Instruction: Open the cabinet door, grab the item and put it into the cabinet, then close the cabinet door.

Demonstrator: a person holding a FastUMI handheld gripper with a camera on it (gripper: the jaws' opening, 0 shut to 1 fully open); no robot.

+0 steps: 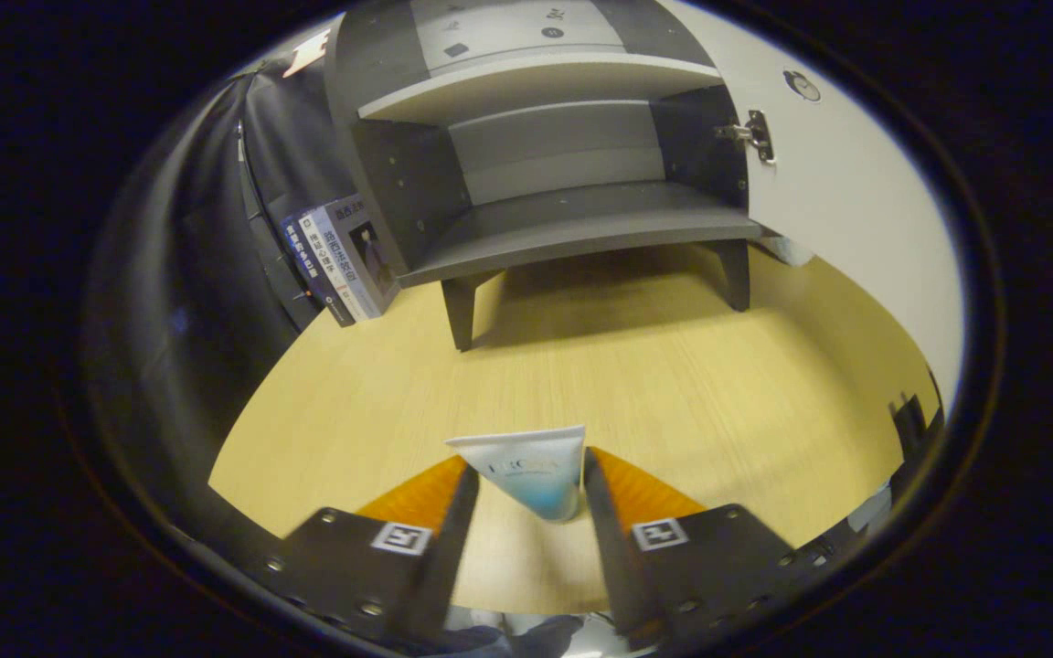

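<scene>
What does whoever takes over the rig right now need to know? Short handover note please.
Gripper: fingers astride the tube, which stands on its cap on the table. Whether both fingers press on it cannot be told.
Cabinet: on the table beyond the tube, door swung open to its right side, lower shelf free. Books lean against the cabinet's left side.
Done: door opened.
Left: secure the tube, carry it to a shelf, release, close the door.

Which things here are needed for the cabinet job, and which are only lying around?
Needed: cabinet, its open door, tube standing between the gripper fingers, which look to be touching it.
Lying around: books leaning beside the cabinet, wooden table.
</scene>
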